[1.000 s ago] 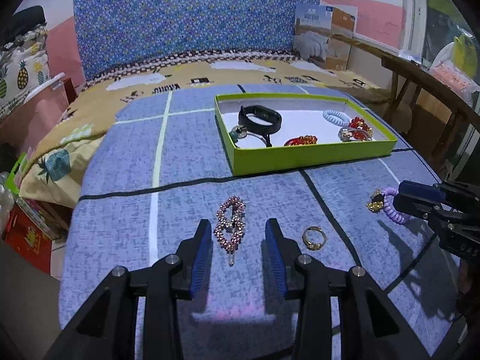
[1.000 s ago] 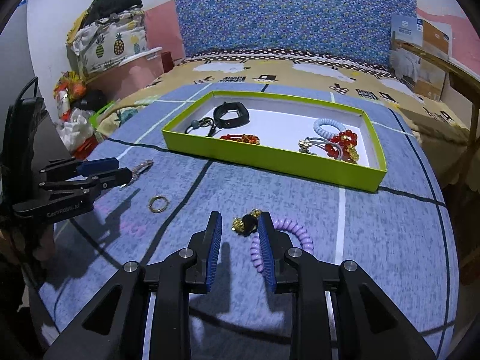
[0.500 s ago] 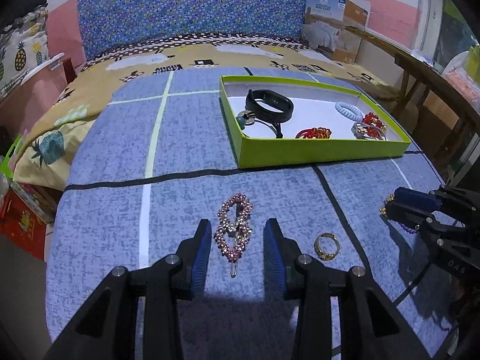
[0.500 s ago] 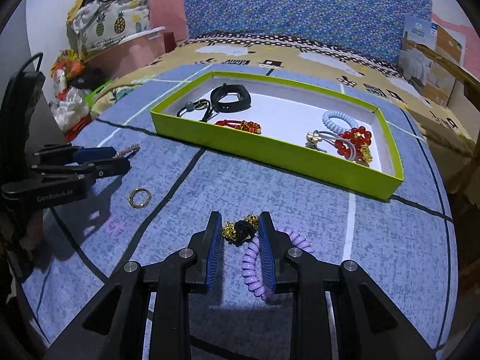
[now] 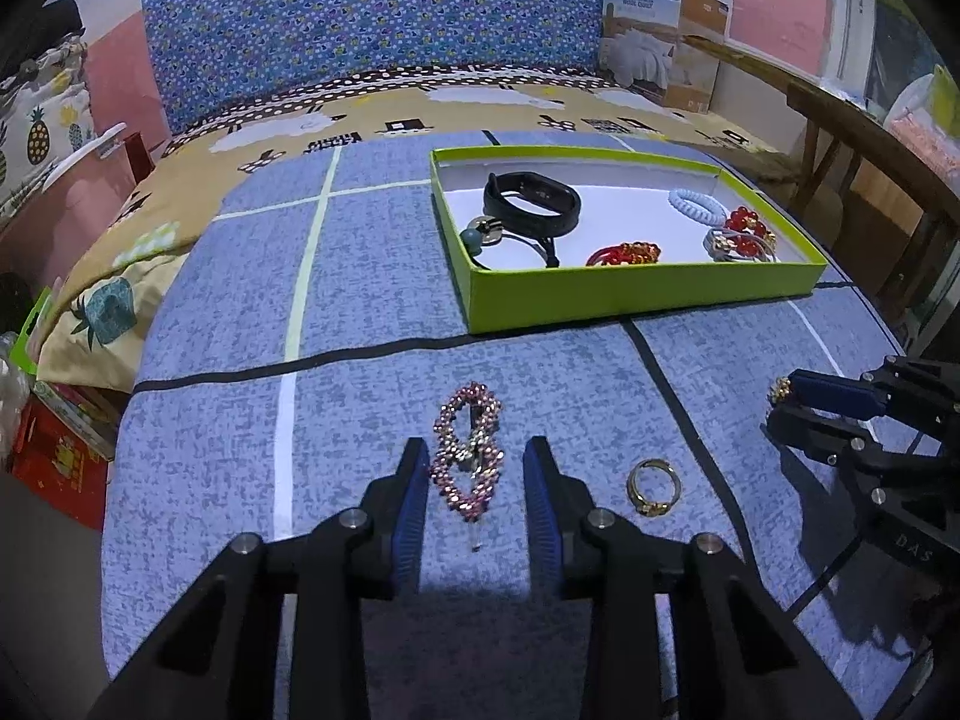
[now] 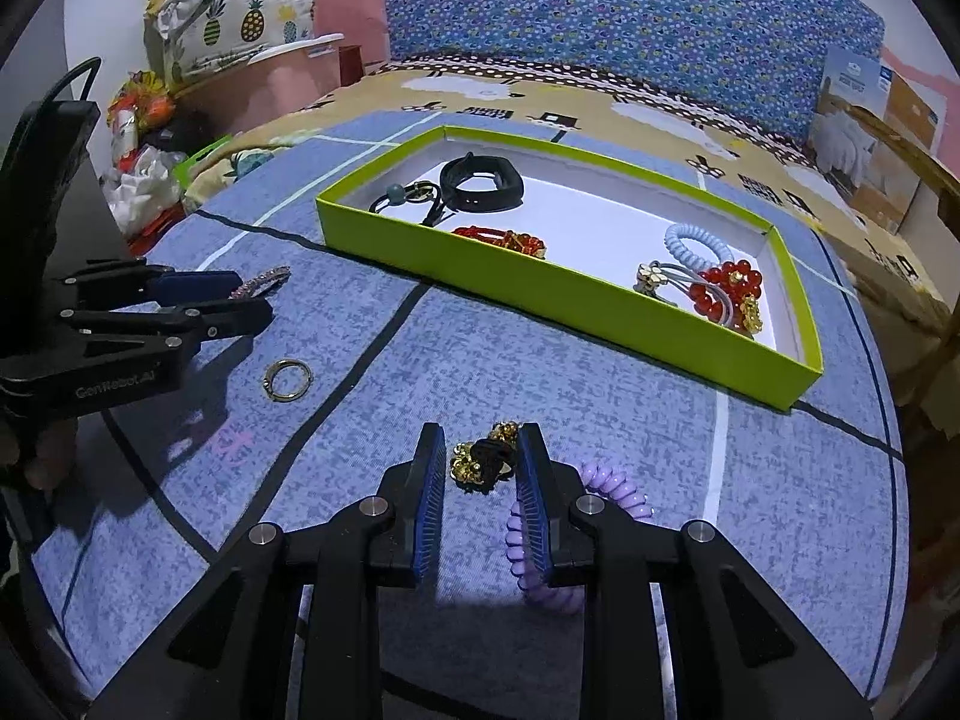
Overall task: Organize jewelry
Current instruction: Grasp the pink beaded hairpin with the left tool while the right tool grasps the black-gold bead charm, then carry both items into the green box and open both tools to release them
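A pink beaded hair clip (image 5: 470, 457) lies on the blue table between the open jaws of my left gripper (image 5: 478, 468). A gold ring (image 5: 653, 486) lies just right of it and also shows in the right wrist view (image 6: 289, 379). My right gripper (image 6: 480, 462) is open around the gold-and-black charm (image 6: 483, 461) of a purple coil hair tie (image 6: 552, 534). The green tray (image 5: 636, 294) behind holds a black band (image 5: 534, 201), a red bracelet (image 5: 624, 253), a pale blue coil tie (image 5: 699, 204) and red bead ties (image 5: 741, 234).
The blue patterned tablecloth (image 5: 372, 276) covers the table, whose front edge is close below both grippers. A bed with a blue headboard (image 5: 372, 30) lies behind. A cardboard box (image 5: 660, 48) and a wooden rail (image 5: 852, 126) stand at the right. Bags are piled at the left (image 6: 228, 18).
Both grippers moved forward and down. The hair clip now lies between the left jaws, and the charm of the purple tie lies between the right jaws.
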`<action>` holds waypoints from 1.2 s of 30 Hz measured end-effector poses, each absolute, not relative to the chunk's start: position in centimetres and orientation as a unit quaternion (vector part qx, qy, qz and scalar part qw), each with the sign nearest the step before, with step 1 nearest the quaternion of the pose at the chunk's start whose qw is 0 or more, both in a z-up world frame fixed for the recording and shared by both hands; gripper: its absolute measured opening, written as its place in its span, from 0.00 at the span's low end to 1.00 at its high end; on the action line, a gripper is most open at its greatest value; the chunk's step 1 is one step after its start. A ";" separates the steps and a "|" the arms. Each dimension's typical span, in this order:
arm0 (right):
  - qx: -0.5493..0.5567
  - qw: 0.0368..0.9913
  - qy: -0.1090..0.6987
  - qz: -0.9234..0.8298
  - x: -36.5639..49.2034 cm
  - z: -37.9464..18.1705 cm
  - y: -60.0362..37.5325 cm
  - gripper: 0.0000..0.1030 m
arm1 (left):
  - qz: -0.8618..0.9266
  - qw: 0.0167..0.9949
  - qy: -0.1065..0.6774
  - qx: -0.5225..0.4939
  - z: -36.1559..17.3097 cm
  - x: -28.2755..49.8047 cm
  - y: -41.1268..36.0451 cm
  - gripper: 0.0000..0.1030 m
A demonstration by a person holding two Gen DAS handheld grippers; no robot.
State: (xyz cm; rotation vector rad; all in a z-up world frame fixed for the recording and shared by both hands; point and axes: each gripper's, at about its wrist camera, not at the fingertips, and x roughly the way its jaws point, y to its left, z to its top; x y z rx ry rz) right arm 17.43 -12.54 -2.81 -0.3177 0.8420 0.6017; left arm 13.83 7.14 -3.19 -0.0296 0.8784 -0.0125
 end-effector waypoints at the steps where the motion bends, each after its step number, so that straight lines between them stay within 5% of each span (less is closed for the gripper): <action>1: -0.150 0.857 0.401 0.286 17.4 -2.8 -12.6 0.22 | -0.008 0.905 0.425 -0.013 -3.2 13.8 7.1 0.28; 36: -0.054 0.889 0.361 0.278 16.4 1.0 -16.3 0.20 | -0.040 0.935 0.347 -0.056 0.8 11.0 6.1 0.23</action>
